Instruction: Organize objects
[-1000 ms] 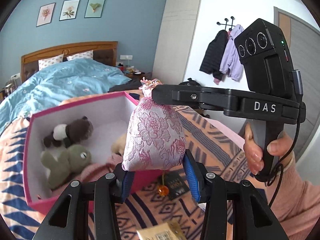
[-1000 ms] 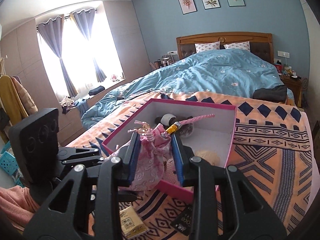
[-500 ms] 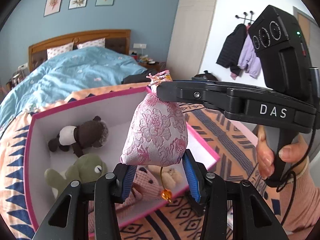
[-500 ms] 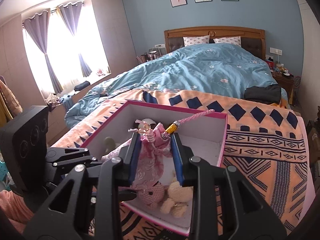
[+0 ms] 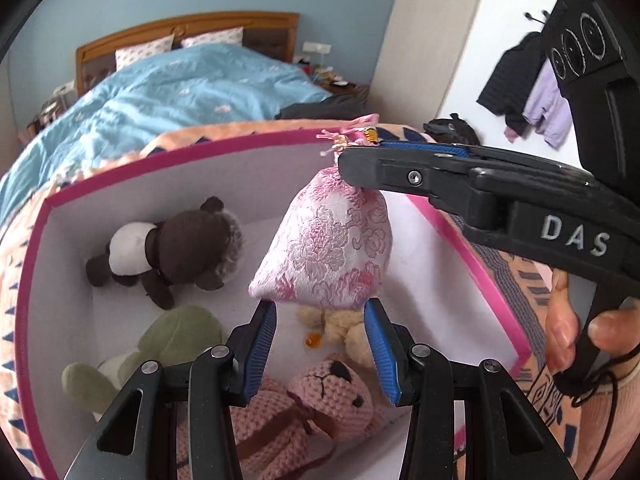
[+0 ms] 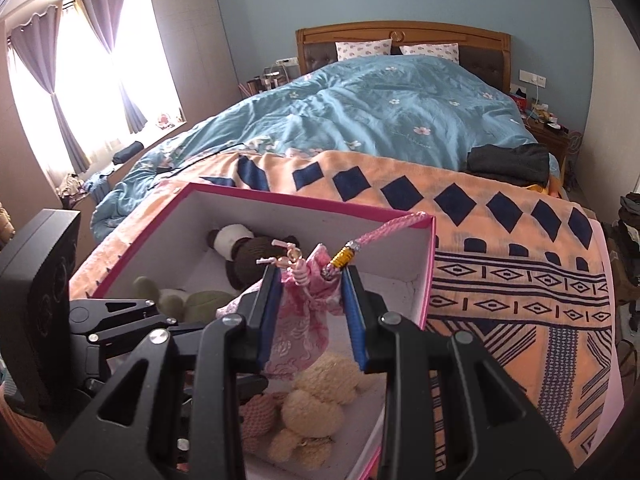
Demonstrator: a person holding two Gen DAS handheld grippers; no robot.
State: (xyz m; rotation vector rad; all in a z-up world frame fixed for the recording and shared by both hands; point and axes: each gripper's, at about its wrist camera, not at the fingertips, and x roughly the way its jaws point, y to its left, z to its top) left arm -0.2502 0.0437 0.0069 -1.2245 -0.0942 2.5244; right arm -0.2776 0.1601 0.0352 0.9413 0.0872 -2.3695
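Note:
A pink brocade drawstring pouch hangs over the open pink-rimmed box. My right gripper comes in from the right, shut on the pouch's gathered neck beside the gold bead and cord. My left gripper is below, its blue pads pressed on the pouch's bottom corners. An amber bead dangles beneath. Inside the box lie a brown-and-white plush, a green plush, a cream bear and a pink crocheted bear.
The box sits on an orange patterned blanket at the foot of a bed with a blue duvet. Dark folded clothes lie at the bed's right edge. A person's hand grips the right handle.
Both grippers carried the pouch forward and lower, from in front of the box's near wall to over its inside. The cards on the blanket dropped out of view.

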